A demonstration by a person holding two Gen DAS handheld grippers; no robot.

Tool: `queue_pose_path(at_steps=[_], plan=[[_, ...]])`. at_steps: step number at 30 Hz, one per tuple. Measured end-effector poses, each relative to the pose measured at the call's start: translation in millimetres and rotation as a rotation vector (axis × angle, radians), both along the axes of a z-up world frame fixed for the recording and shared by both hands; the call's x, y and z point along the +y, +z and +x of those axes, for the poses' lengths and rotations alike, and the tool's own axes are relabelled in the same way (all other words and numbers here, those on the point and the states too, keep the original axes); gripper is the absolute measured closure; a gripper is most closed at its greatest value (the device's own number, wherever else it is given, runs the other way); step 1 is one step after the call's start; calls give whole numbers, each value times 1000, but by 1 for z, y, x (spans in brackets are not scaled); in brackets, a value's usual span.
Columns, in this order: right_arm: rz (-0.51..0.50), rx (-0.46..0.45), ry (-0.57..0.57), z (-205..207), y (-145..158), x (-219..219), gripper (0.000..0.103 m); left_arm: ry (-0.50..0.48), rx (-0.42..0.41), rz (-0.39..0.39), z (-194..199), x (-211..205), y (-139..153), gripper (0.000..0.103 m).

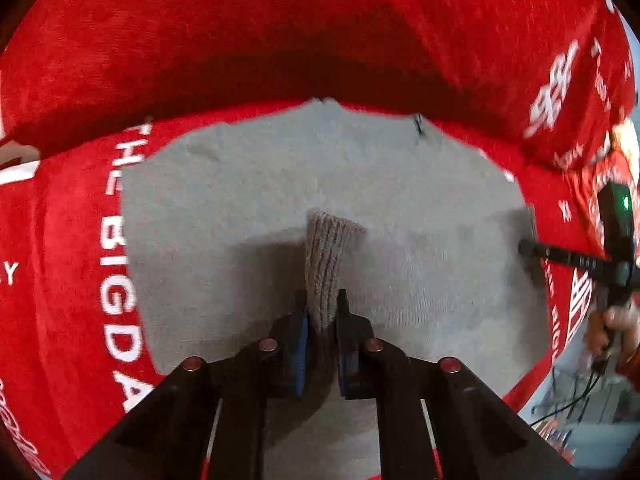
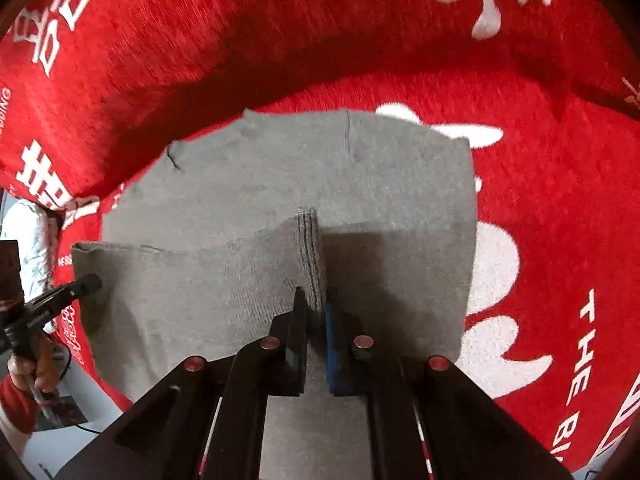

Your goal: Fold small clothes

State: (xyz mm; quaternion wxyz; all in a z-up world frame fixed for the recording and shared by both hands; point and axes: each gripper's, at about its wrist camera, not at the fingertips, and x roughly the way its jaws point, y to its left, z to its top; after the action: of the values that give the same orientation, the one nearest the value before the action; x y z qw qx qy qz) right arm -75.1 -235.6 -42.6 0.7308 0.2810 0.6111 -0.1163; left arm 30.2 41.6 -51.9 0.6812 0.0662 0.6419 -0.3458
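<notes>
Two hand-held grippers, both pinching the same grey knit garment (image 1: 248, 200). My left hand-held gripper (image 1: 322, 304) has its jaws pressed on a raised, ribbed fold of the knit (image 1: 330, 256); the fold stands up between the blue pads. My right hand-held gripper (image 2: 316, 300) pinches a second ribbed fold (image 2: 310, 256) in the same way, jaws nearly together with the fabric between them.

The garment lies spread on a red cloth (image 1: 72, 240) with white lettering, which covers the surface. Behind the garment the red cloth rises in a thick fold that casts a dark shadow along the garment's far edge.

In the left wrist view, my right hand-held gripper shows at the right edge, its black finger (image 1: 560, 256) reaching onto the garment's side, with my hand (image 1: 612, 328) on the handle and a green light on its body. In the right wrist view, my left hand-held gripper's finger (image 2: 68, 290) meets the garment's left corner, my hand (image 2: 28, 372) below it in a red sleeve. Both views are slightly blurred.
</notes>
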Motion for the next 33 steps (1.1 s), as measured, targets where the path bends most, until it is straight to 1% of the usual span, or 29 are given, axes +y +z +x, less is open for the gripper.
queue_pose_path(at_steps=[1, 4, 6, 8, 11, 13, 15, 19, 20, 23, 25, 26, 27, 28, 29, 30, 31, 32, 33], plan=[[1, -13, -7, 0, 5, -1, 95, 22, 0, -6, 4, 4, 4, 96], [-4, -83, -9, 4, 33, -4, 95, 61, 2, -35, 11, 8, 15, 96], [-18, -126, 3, 12, 52, -5, 95, 68, -5, -51, 18, 10, 24, 96], [-36, -173, 11, 24, 69, -5, 96, 67, -36, -65, 23, 8, 35, 96], [-70, -204, 36, 48, 78, -11, 96, 85, -78, -90, 34, 7, 52, 96], [-77, -185, 29, 63, 68, -20, 96, 104, -105, -101, 45, 6, 57, 96], [-70, -158, 20, 79, 44, -29, 96, 146, -118, -81, 63, 4, 50, 96], [-52, -86, 8, 96, -8, -38, 96, 181, -122, 3, 87, -5, 12, 96], [-51, -62, 3, 99, -25, -39, 95, 180, -119, 35, 90, -11, -2, 96], [-35, -11, -40, 96, -57, -43, 95, 164, -116, 111, 92, -24, -35, 96], [4, -33, -100, 89, -63, -50, 95, 163, -115, 143, 92, -28, -49, 96], [18, -38, -123, 87, -62, -53, 96, 179, -124, 145, 93, -28, -52, 96], [19, -35, -144, 85, -59, -55, 96, 188, -125, 145, 94, -27, -53, 91], [-5, -24, -153, 85, -55, -56, 96, 197, -128, 154, 96, -27, -53, 79], [-35, -5, -158, 84, -50, -56, 95, 208, -145, 176, 99, -26, -51, 70], [-67, 15, -161, 83, -46, -57, 94, 218, -173, 208, 102, -23, -49, 46], [-109, 32, -164, 81, -38, -59, 94, 237, -225, 274, 105, -18, -46, 35], [-130, 36, -168, 79, -33, -62, 94, 250, -249, 300, 107, -12, -43, 35], [-126, 23, -172, 73, -24, -64, 94, 257, -243, 302, 109, -7, -41, 35]])
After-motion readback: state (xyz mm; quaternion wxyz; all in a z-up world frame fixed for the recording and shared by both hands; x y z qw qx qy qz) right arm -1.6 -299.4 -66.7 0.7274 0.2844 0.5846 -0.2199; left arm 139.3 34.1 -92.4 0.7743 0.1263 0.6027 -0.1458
